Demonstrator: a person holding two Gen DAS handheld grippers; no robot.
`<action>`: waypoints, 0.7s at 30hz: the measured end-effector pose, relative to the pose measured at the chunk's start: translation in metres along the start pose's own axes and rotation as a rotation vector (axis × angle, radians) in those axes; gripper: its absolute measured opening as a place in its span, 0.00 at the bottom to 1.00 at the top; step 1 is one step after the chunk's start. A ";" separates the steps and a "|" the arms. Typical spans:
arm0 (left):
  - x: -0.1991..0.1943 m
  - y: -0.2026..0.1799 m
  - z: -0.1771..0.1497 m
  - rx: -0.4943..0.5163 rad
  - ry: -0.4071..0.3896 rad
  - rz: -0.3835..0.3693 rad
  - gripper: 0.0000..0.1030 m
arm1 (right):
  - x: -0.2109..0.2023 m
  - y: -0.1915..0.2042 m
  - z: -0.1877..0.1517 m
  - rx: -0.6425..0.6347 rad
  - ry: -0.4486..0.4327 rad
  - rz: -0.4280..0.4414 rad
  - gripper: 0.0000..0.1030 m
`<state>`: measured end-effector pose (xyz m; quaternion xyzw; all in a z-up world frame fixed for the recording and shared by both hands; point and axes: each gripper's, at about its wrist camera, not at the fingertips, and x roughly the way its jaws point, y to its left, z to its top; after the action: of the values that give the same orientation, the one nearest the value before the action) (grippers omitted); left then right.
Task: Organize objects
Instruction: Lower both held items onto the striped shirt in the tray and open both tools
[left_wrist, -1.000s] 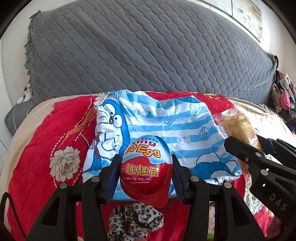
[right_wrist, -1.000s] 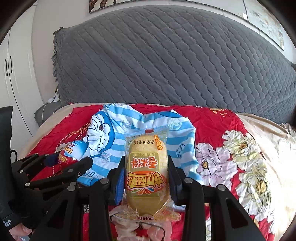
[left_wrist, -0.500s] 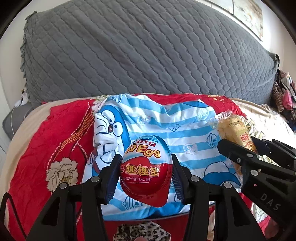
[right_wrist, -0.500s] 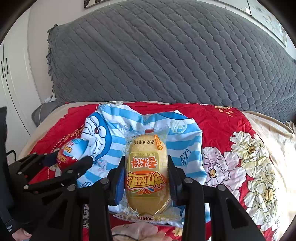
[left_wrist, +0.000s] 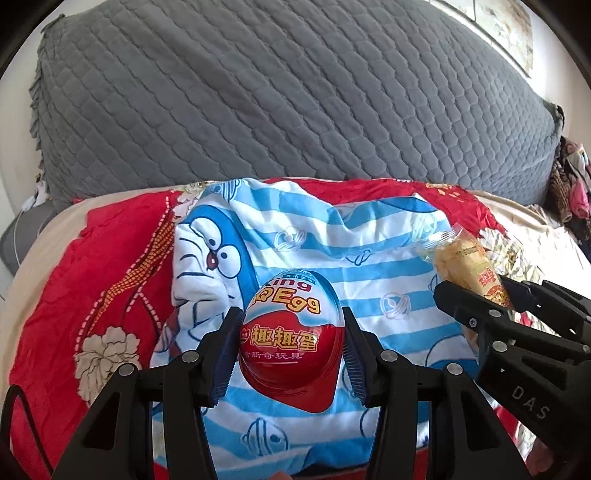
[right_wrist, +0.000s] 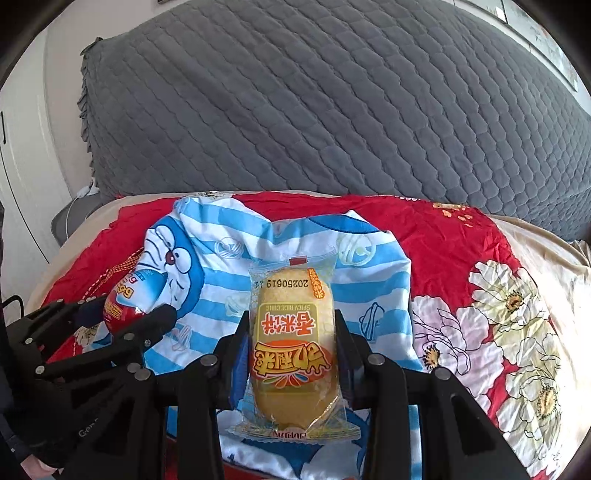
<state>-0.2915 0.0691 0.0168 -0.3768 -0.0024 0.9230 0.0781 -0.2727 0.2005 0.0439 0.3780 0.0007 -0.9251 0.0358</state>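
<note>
Carrying: two items are held above the blue-striped cartoon cloth (left_wrist: 369, 266), which lies spread on the red floral bedsheet (left_wrist: 110, 266); judged, the step in hand is bringing both down onto that cloth
Left gripper (left_wrist: 291, 352): jaws partly open and pressed against both sides of the toy egg (left_wrist: 293, 343); the egg sits upright between the pads, blue-and-white cap up, red base down, over the near middle of the cloth
Right gripper (right_wrist: 293, 363): jaws narrower, clamped on the sides of the snack packet (right_wrist: 293, 343); the packet stands lengthwise along the fingers, its print upside down to the camera, over the cloth's centre
Spacing: the two tools are side by side and near each other; each shows at the edge of the other's view; keep them apart on the way down so the fingers do not clash
Placement advice: lower until each item rests on the fabric before releasing; the egg is round and likely to roll on soft bedding, so lay it on a flat patch away from the cloth's edge; the packet is soft, so avoid squeezing harder
Background: a grey quilted headboard cover (left_wrist: 295, 103) stands behind the bed; it plays no part
</note>
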 end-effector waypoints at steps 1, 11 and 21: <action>0.003 -0.001 0.001 0.007 -0.001 0.003 0.51 | 0.004 -0.001 0.002 0.003 0.006 -0.002 0.38; 0.037 0.003 0.013 0.014 0.043 0.020 0.51 | 0.049 -0.006 0.011 -0.004 0.087 -0.023 0.38; 0.061 0.008 0.012 0.027 0.083 0.040 0.51 | 0.074 -0.007 0.011 0.016 0.136 -0.028 0.38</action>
<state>-0.3438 0.0706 -0.0178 -0.4138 0.0207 0.9078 0.0645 -0.3332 0.2023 -0.0002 0.4402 0.0008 -0.8977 0.0198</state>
